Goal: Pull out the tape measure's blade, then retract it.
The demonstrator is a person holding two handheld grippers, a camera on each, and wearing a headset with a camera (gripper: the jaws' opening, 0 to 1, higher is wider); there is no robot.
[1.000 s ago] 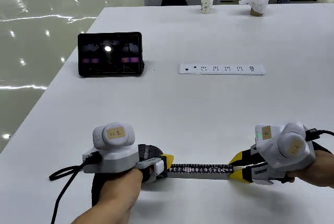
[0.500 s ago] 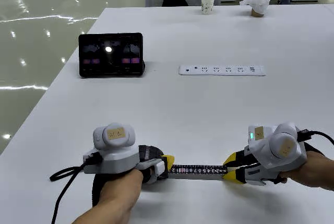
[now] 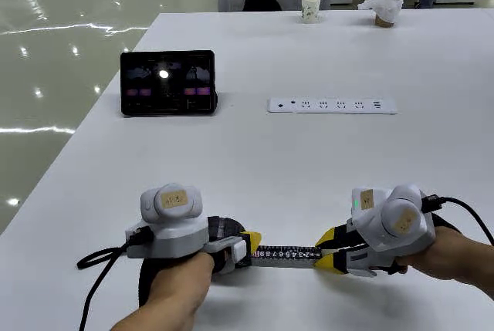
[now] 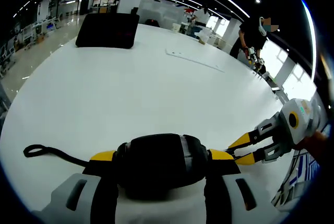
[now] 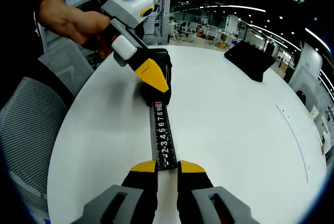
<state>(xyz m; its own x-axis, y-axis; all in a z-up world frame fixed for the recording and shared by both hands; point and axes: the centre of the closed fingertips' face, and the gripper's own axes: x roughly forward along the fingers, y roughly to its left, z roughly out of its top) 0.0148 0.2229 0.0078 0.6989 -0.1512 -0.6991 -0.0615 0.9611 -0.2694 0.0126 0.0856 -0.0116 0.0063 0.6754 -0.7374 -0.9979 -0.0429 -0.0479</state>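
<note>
The tape measure [image 4: 159,166] rests on the white worktop [image 3: 309,169], its black case clamped between the yellow-tipped jaws of the left hand-held gripper [image 4: 162,156]; a short length of blade [image 5: 163,143], numbered face up, runs out of the tape measure to the person's right, lying low along the worktop; the right hand-held gripper [image 5: 167,167] is pinched together on the blade's free end, opposite the tape measure; a dark tablet [image 3: 168,82] and a white power strip [image 3: 332,105] sit well beyond the tape measure, apart from it.
</note>
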